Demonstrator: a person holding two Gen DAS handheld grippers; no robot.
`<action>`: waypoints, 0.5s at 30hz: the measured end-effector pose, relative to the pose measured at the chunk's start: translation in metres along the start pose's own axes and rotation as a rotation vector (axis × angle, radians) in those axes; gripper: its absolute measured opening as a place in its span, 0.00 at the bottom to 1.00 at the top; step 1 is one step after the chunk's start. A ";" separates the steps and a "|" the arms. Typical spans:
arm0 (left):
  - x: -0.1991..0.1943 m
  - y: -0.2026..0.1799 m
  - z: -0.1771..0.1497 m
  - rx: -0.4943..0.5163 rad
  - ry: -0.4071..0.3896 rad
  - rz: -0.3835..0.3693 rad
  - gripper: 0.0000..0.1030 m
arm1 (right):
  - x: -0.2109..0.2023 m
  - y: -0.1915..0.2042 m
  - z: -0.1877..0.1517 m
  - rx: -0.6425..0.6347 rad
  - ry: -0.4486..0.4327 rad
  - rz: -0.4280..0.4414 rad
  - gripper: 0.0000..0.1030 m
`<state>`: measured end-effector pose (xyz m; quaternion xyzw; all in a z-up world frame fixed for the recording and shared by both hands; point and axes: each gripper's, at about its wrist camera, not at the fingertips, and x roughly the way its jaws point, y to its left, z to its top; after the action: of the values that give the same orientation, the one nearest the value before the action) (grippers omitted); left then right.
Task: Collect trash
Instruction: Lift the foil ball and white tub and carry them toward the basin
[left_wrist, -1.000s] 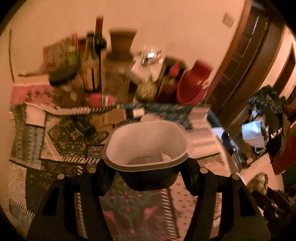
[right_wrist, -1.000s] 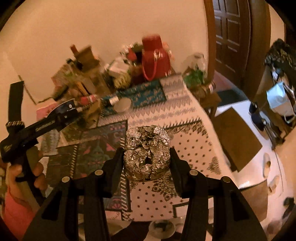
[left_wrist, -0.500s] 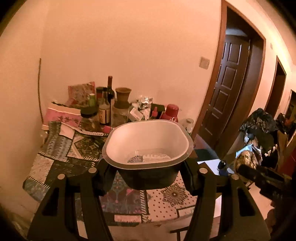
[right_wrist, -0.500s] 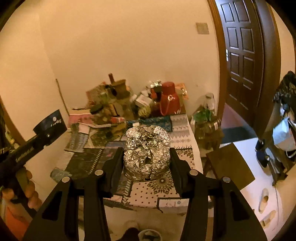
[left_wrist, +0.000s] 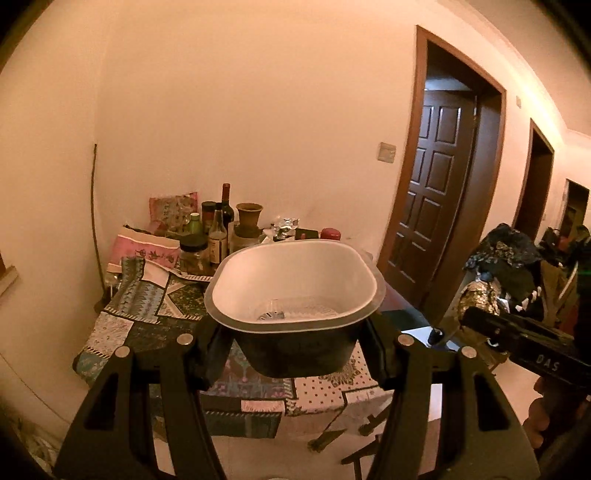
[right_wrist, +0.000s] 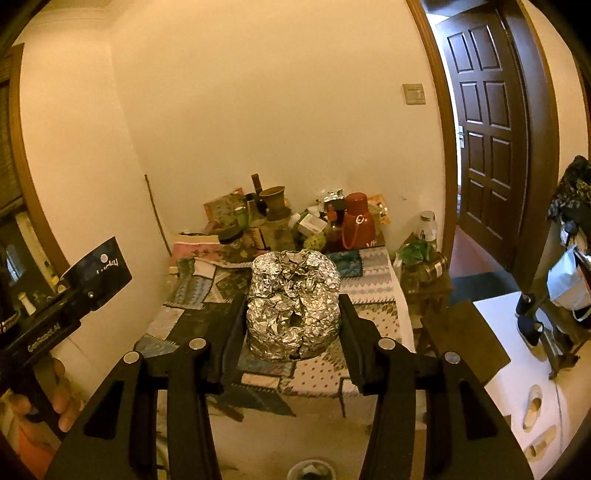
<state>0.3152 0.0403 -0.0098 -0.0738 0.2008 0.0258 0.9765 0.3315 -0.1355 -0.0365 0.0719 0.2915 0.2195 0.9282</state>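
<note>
My left gripper (left_wrist: 295, 343) is shut on a disposable food bowl (left_wrist: 295, 291), black outside and white inside, with a little residue at its bottom. It holds the bowl in the air, well back from the table. My right gripper (right_wrist: 293, 325) is shut on a crumpled ball of aluminium foil (right_wrist: 293, 310), also held in the air. The right gripper and the foil ball (left_wrist: 478, 299) show at the right edge of the left wrist view. The left gripper's body (right_wrist: 74, 295) shows at the left of the right wrist view.
A table with a patchwork cloth (right_wrist: 376, 291) stands against the wall, its back crowded with bottles, jars and a red flask (right_wrist: 356, 221). A low stool with a plant (right_wrist: 424, 266) is to its right. A dark door (right_wrist: 487, 147) is beyond. A round bin (right_wrist: 312, 470) is on the floor below.
Both grippers have pulled back and risen away from the table, each still holding its item. The table now looks smaller and farther, and more wall and floor show.
</note>
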 end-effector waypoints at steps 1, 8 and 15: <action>-0.008 0.002 -0.003 0.005 -0.002 -0.007 0.58 | -0.006 0.007 -0.005 -0.003 -0.004 -0.005 0.43; -0.072 0.023 -0.028 0.026 -0.002 -0.054 0.58 | -0.051 0.051 -0.037 0.002 -0.028 -0.035 0.43; -0.136 0.049 -0.059 0.032 0.011 -0.065 0.58 | -0.089 0.089 -0.077 0.023 -0.013 -0.053 0.43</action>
<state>0.1630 0.0770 -0.0164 -0.0646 0.2043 -0.0094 0.9767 0.1893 -0.0959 -0.0311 0.0762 0.2898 0.1911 0.9347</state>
